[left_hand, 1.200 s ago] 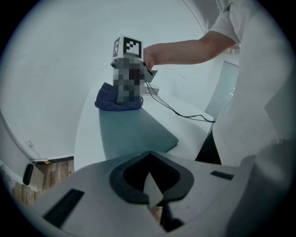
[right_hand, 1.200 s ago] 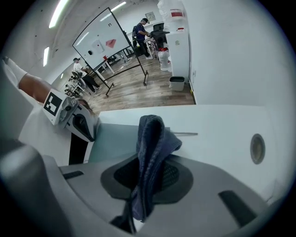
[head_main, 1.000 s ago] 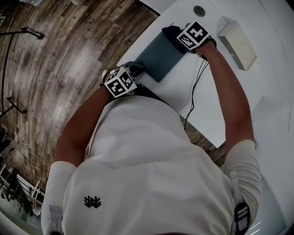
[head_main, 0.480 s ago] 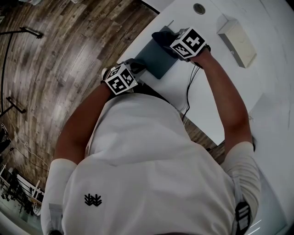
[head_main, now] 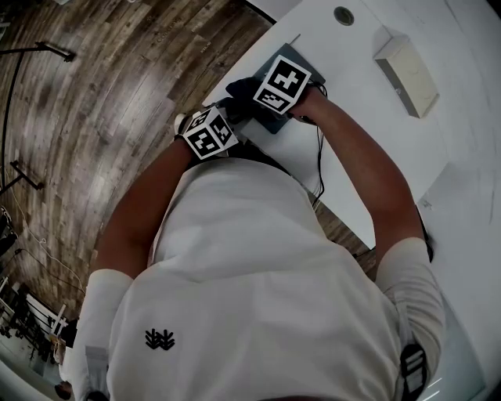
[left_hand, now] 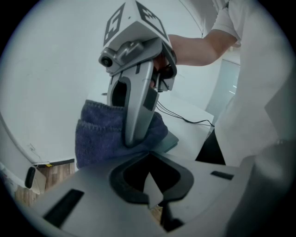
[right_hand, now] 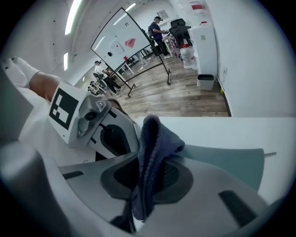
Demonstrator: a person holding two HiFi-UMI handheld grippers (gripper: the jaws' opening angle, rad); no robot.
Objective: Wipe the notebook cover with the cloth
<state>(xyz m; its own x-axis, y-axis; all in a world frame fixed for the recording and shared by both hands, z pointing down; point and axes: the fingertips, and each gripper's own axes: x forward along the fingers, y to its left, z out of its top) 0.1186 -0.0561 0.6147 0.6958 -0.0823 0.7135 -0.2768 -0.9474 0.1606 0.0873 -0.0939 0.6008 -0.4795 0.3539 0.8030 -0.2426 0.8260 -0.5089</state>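
A teal notebook (head_main: 272, 119) lies on the white table (head_main: 368, 133) near its left edge. My right gripper (head_main: 254, 94) is shut on a dark blue cloth (head_main: 241, 89) and presses it on the notebook's near end. In the right gripper view the cloth (right_hand: 152, 148) stands folded between the jaws of the right gripper (right_hand: 148, 185), with the notebook (right_hand: 222, 157) beyond. My left gripper (head_main: 225, 119) sits at the notebook's near corner, close to the cloth. In the left gripper view the left gripper (left_hand: 149, 162) has its jaws together on that corner; the notebook (left_hand: 170, 141) and cloth (left_hand: 99, 136) lie just ahead.
A white box (head_main: 403, 74) lies at the table's far right and a round grommet (head_main: 343, 16) at its back. A black cable (head_main: 319, 164) runs over the near table edge. Wooden floor (head_main: 117, 94) is on the left. People and a wheeled board frame (right_hand: 138, 51) stand far off.
My right gripper has dragged the cloth across the notebook from its far end toward the near corner, ending close to the left gripper. The left gripper has stayed put.
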